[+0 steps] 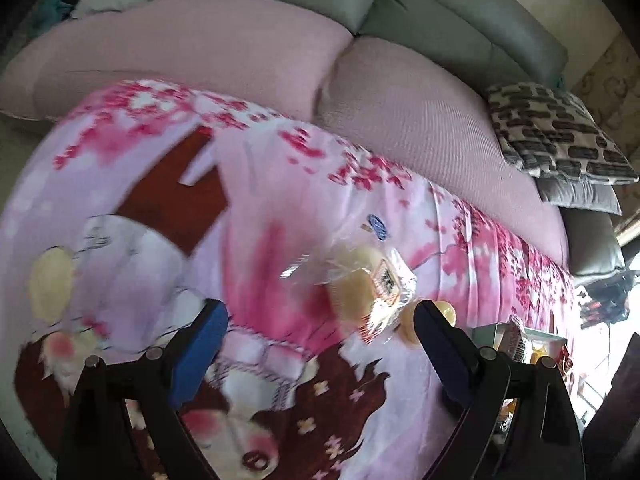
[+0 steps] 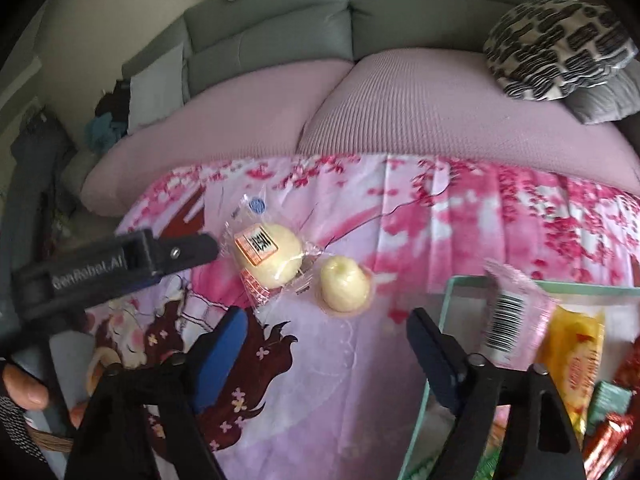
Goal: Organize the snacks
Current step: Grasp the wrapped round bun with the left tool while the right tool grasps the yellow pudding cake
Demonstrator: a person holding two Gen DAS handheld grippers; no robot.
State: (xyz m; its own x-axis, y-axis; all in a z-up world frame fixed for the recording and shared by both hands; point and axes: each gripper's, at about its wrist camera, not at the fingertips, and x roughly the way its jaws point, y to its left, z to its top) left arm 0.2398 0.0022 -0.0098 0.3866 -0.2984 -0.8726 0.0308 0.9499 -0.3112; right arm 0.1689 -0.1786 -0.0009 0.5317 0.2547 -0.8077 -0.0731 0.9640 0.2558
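Observation:
A pale bun in a clear wrapper (image 2: pixel 266 256) lies on the pink flowered cloth (image 2: pixel 440 232). Beside it on the right sits a small round pale snack (image 2: pixel 346 286). My right gripper (image 2: pixel 328 344) hovers open just short of the small snack, with nothing between its blue pads. A finger (image 2: pixel 192 250) of the left gripper reaches in from the left, close to the bun. In the left wrist view my left gripper (image 1: pixel 320 332) stands open. The wrapped bun (image 1: pixel 368 284) lies just beyond its gap, and the small snack (image 1: pixel 444 312) is partly hidden by the right finger.
A pale green box (image 2: pixel 452 300) at lower right holds a pink barcoded packet (image 2: pixel 512 312), a yellow packet (image 2: pixel 580 360) and red-wrapped sweets (image 2: pixel 612 436). Behind the cloth are pink sofa cushions (image 2: pixel 400 120) and a patterned pillow (image 2: pixel 556 44). A person's hand (image 2: pixel 24 388) shows at lower left.

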